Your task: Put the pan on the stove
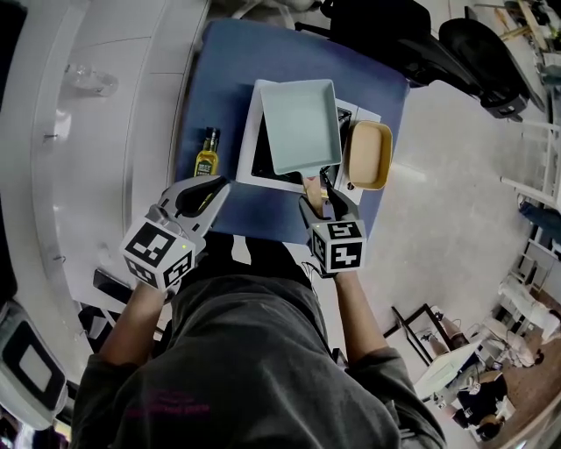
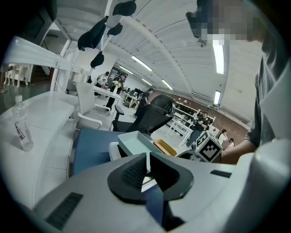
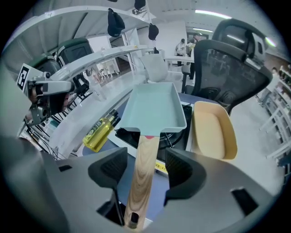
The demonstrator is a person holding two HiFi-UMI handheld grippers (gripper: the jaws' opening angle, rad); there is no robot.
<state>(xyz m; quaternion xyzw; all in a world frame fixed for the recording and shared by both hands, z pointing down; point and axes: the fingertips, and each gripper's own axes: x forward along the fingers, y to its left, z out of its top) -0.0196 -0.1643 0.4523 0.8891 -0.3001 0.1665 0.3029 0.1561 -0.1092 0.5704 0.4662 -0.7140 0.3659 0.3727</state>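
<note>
The pale green rectangular pan (image 1: 302, 127) rests on the white stove (image 1: 259, 167) with its black burner top, on the blue table (image 1: 228, 70). Its wooden handle (image 1: 313, 187) points toward me. My right gripper (image 1: 324, 200) stands open around that handle, a gap showing on each side. In the right gripper view the handle (image 3: 146, 152) runs between the two black pads (image 3: 111, 169) up to the pan (image 3: 154, 109) over the stove (image 3: 176, 139). My left gripper (image 1: 210, 186) hovers at the table's near edge, shut and empty; the left gripper view shows its tips (image 2: 148, 164) together.
A yellow oil bottle (image 1: 207, 155) lies left of the stove. A tan dish (image 1: 369, 154) sits against the stove's right side. A clear water bottle (image 1: 92, 79) stands on the white counter at left. A black office chair (image 1: 386, 26) is beyond the table.
</note>
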